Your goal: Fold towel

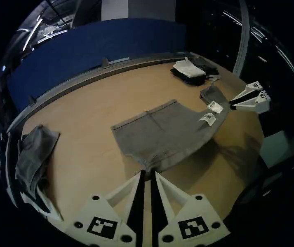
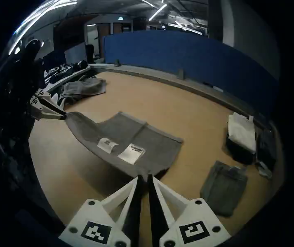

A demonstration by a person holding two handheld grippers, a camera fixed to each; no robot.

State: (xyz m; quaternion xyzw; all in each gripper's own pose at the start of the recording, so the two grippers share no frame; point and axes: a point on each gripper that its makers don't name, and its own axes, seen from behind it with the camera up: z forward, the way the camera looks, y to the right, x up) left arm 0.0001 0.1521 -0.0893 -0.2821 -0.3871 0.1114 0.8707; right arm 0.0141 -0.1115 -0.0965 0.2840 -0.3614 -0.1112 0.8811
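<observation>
At the bottom of the left gripper view, the left claw [image 1: 147, 173] is closed to a narrow slit and pinches one near corner of the grey towel [image 1: 163, 131]. At the bottom of the right gripper view, the right claw [image 2: 144, 178] is just as narrow and grips the towel's other near corner. The towel is stretched between the two claws at the middle of the wooden tabletop [image 1: 89, 123]. Its near edge is lifted, with a shadow under it, and its far edge lies flat. Two white labels [image 2: 131, 153] show on the towel. The right gripper view shows a small folded grey cloth [image 2: 224, 187] lying alone at lower right, well apart from the towel. The left gripper view shows the right claw from the side at the right edge. Farther off, a crumpled grey cloth [image 1: 35, 152] sits at the left edge and a stack of folded cloths [image 1: 190, 70], white on dark, at upper right. A blue partition [image 1: 97, 49] runs along the tabletop's far side.
</observation>
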